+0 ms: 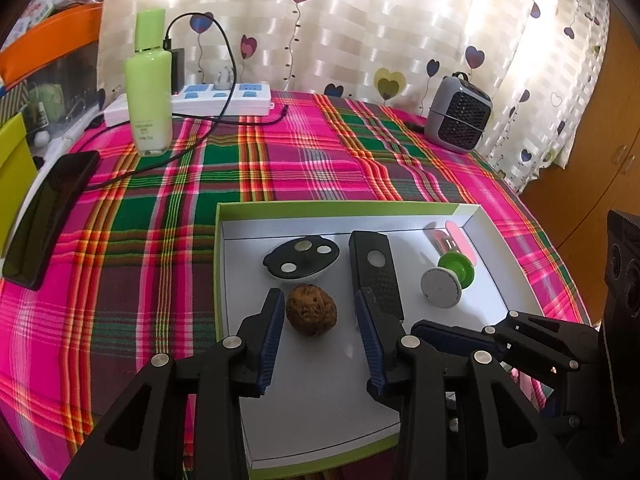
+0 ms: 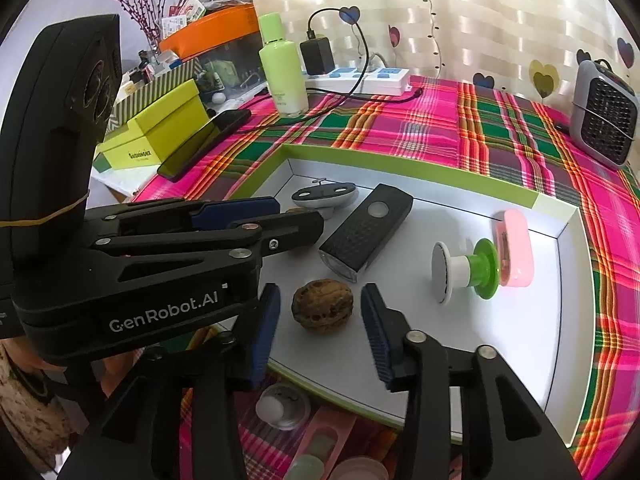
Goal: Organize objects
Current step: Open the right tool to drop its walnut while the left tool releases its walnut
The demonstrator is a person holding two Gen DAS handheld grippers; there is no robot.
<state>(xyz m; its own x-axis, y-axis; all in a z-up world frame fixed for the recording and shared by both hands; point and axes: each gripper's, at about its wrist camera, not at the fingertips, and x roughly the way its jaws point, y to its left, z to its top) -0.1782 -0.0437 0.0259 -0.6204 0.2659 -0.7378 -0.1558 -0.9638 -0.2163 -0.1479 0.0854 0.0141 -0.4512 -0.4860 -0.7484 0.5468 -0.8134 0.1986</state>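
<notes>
A white tray with a green rim (image 1: 340, 206) (image 2: 400, 164) lies on the plaid cloth. Inside it a brown walnut (image 1: 311, 310) rests between the fingers of my left gripper (image 1: 319, 300), which is open; the pads do not press on it. A second walnut (image 2: 322, 306) sits on the tray floor between the fingers of my open right gripper (image 2: 322, 290), with a gap on each side. The tray also holds a black oval gadget (image 1: 302, 258), a black flashlight (image 1: 374, 272), a green-and-white spool (image 1: 446, 280) and a pink case (image 2: 516, 252). The right gripper (image 1: 456, 330) shows beside the left one.
A green bottle (image 1: 148, 80), a power strip (image 1: 224, 98) with cables and a dark phone (image 1: 48, 212) stand at the back left. A grey heater (image 1: 458, 114) is at the back right. Small jars (image 2: 280, 404) lie in front of the tray's near rim.
</notes>
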